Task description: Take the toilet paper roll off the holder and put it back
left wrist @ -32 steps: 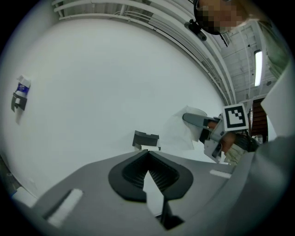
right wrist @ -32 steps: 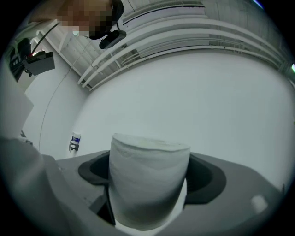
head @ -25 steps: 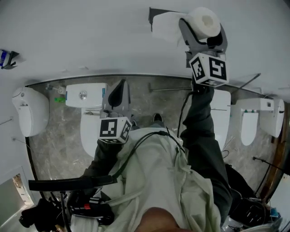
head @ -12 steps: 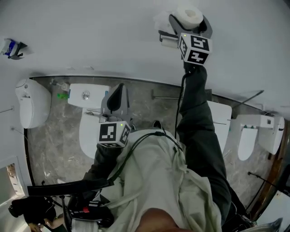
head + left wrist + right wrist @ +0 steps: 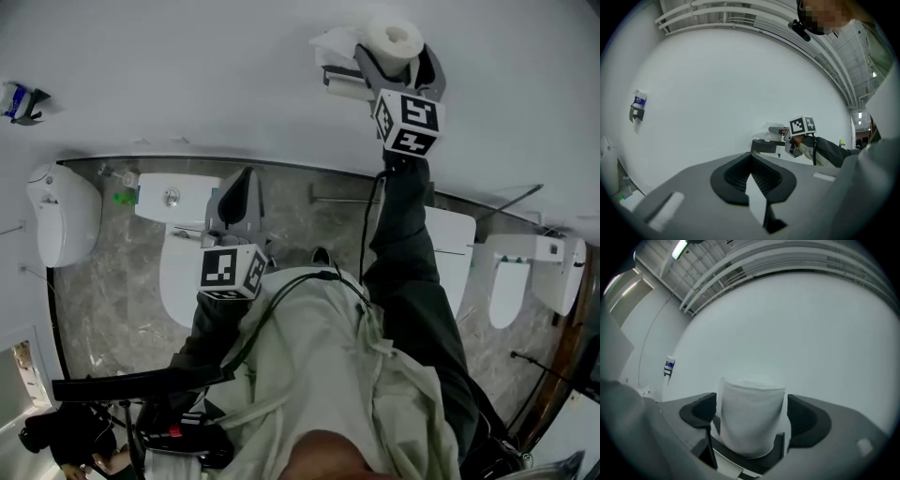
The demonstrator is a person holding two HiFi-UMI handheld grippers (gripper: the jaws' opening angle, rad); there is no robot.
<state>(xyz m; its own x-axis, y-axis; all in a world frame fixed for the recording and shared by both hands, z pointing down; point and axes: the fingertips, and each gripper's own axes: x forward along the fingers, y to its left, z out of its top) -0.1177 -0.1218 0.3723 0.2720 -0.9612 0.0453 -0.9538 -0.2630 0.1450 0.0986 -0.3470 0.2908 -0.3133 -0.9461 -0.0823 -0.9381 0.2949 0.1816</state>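
Note:
My right gripper (image 5: 397, 49) is raised to the white wall and shut on the white toilet paper roll (image 5: 395, 36), whose open core faces the head camera. Just left of it, the dark wall holder (image 5: 336, 79) carries a loose flap of paper (image 5: 332, 42). In the right gripper view the roll (image 5: 751, 404) stands upright between both pads, filling the jaws of the right gripper (image 5: 752, 420). My left gripper (image 5: 241, 183) hangs lower over the toilet, shut on nothing. The left gripper (image 5: 752, 158) looks toward the holder (image 5: 764, 146).
A toilet (image 5: 183, 248) sits below the left gripper, and another (image 5: 455, 246) is to the right. Urinals hang at far left (image 5: 61, 230) and far right (image 5: 539, 248). A small blue-and-white object (image 5: 17, 100) is fixed on the wall. A grab bar (image 5: 339, 198) runs along the floor edge.
The right gripper carried the roll leftward, closer to the holder, and it now sits just beside it. The left gripper stayed roughly in place; the head view shifted a little.

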